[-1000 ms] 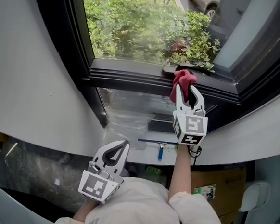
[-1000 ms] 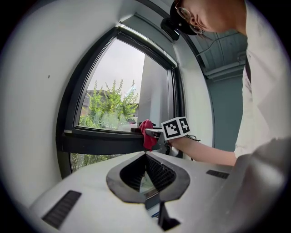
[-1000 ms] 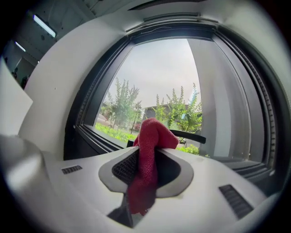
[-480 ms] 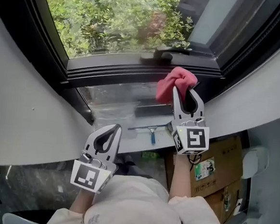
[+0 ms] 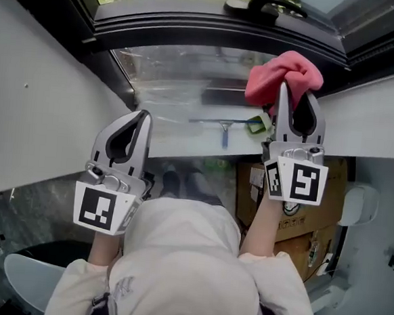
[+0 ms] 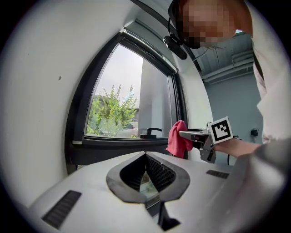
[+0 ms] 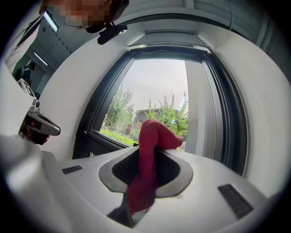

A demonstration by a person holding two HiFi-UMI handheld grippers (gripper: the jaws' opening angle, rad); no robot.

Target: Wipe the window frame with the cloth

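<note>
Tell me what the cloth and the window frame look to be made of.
The cloth looks like soft matte red fabric, perhaps microfibre: it bunches in loose folds. The window frame looks like dark coated metal, possibly aluminium, with a smooth slight sheen and crisp straight ridges; plastic cannot be ruled out.

The window frame spans 12 o'clock. Below it at 1 o'clock, the cloth sits in the right gripper, a squeegee lying left of it.

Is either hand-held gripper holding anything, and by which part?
Right hand-held gripper grips the red fabric cloth by a bunched fold; left hand-held gripper is shut and empty.
</note>
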